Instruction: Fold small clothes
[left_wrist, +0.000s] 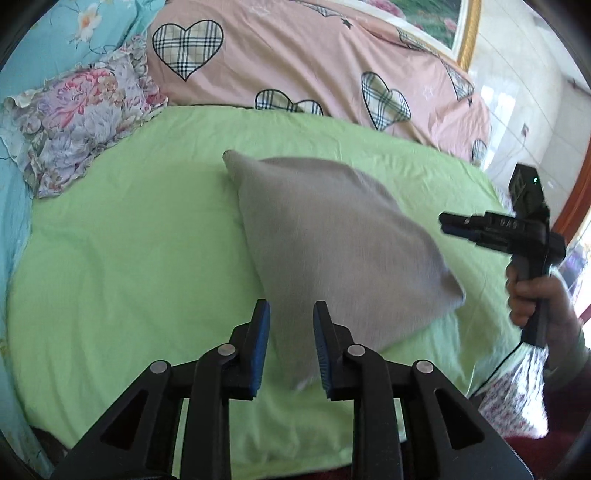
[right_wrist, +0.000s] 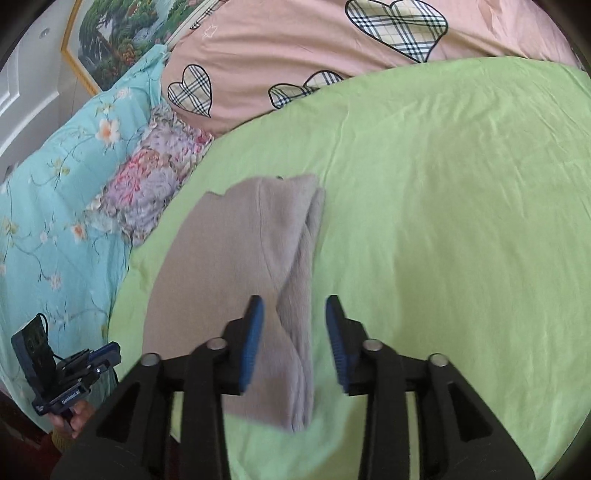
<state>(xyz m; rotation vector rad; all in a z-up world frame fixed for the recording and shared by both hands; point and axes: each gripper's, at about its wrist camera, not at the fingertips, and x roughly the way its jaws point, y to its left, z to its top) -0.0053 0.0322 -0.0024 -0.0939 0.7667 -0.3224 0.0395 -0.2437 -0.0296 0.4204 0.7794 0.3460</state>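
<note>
A small grey-beige garment (left_wrist: 332, 243) lies folded on the green sheet (left_wrist: 129, 258); it also shows in the right wrist view (right_wrist: 236, 277), with a doubled edge along its right side. My left gripper (left_wrist: 291, 317) is open and empty, hovering just above the garment's near corner. My right gripper (right_wrist: 294, 314) is open and empty above the garment's near right edge. The right gripper also shows in the left wrist view (left_wrist: 448, 223), held in a hand at the right. The left gripper shows in the right wrist view (right_wrist: 110, 350) at the lower left.
A pink quilt with plaid hearts (left_wrist: 295, 55) lies behind the green sheet. A floral pillow (left_wrist: 81, 122) and a turquoise floral cover (right_wrist: 55, 166) lie to the left. A framed picture (right_wrist: 122, 40) hangs on the wall.
</note>
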